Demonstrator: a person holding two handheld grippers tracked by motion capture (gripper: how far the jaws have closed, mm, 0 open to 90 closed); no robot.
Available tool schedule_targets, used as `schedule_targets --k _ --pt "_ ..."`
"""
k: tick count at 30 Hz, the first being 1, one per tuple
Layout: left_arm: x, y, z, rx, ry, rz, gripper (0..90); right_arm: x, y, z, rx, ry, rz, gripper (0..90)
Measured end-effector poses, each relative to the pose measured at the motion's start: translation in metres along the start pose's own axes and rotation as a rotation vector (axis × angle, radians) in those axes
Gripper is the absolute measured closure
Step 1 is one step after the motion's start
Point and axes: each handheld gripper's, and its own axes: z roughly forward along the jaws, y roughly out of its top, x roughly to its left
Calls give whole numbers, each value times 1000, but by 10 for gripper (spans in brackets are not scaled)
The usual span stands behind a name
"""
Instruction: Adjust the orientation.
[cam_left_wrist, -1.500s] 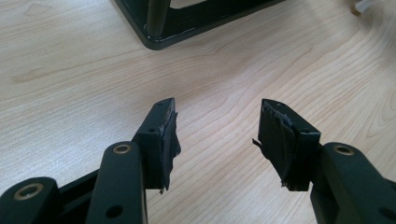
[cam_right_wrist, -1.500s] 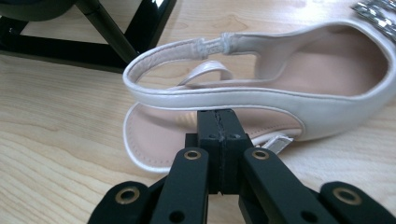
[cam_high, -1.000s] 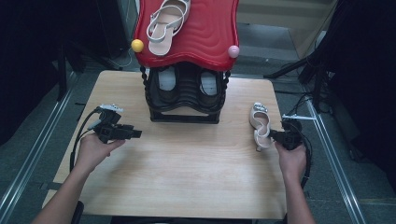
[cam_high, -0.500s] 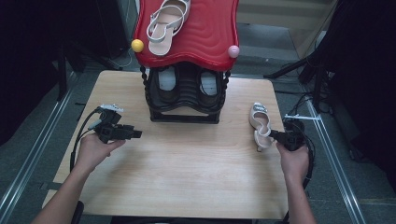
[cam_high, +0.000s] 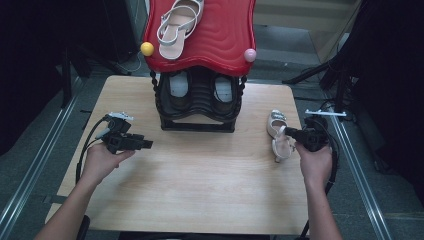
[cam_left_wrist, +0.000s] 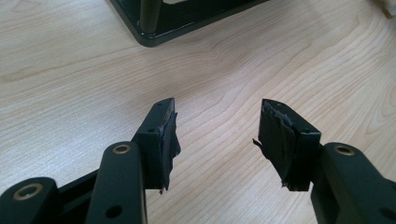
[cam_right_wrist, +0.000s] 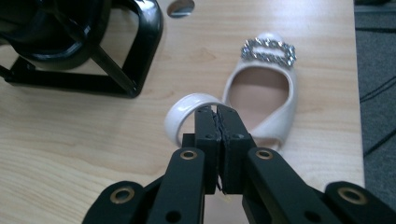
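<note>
1. A cream-white glossy sandal with a rhinestone buckle on its toe (cam_high: 278, 135) lies on the light wooden counter (cam_high: 200, 185), near the right edge and to the right of the black shoe rack (cam_high: 200, 102).
2. The right tongs (cam_right_wrist: 218, 122) are closed together on the curved white heel strap (cam_right_wrist: 183, 112) of this sandal. In the right gripper view the strap loops up to the left of the jaw tips and passes between them.
3. In the same view the body of the sandal lies just beyond and to the right of the tongs, with the buckle (cam_right_wrist: 268, 50) at the far end, pointing away from the person.
4. In the high view the right tongs (cam_high: 291, 133) come from the right side and meet the sandal at its heel end; the right hand (cam_high: 315, 162) holds the gripper behind it.
5. The left tongs (cam_left_wrist: 217, 126) stand apart, with nothing between the jaws, above bare wood. A corner of the black rack is ahead of them.
6. In the high view the left tongs (cam_high: 148, 144) are at the left part of the counter, well apart from the sandal, held by the left hand (cam_high: 102, 162).
7. The rack carries a red wavy top shelf (cam_high: 220, 30), and a second white strappy sandal (cam_high: 177, 22) lies on it.
</note>
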Motion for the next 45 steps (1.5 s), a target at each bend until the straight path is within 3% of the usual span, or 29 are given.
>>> schedule_targets --k 3,8,17,20,21,28,45 --pt "0 -1 0 2 2 -1 471 6 8 -4 -22 20 0 889" --pt "-1 0 1 2 1 3 471 12 16 -7 -30 10 -27 892" --pt "-1 -1 2 3 5 7 471 6 10 35 21 -27 -4 866" --pt "-1 -1 1 6 4 5 471 4 8 43 23 -39 -4 828" --pt "-1 -1 1 5 4 5 471 2 5 49 10 -45 1 774" --pt "-1 -1 2 10 5 8 471 -4 0 62 14 -52 16 738" --pt "-1 -2 2 11 -1 2 471 -4 -9 91 62 -94 26 798"
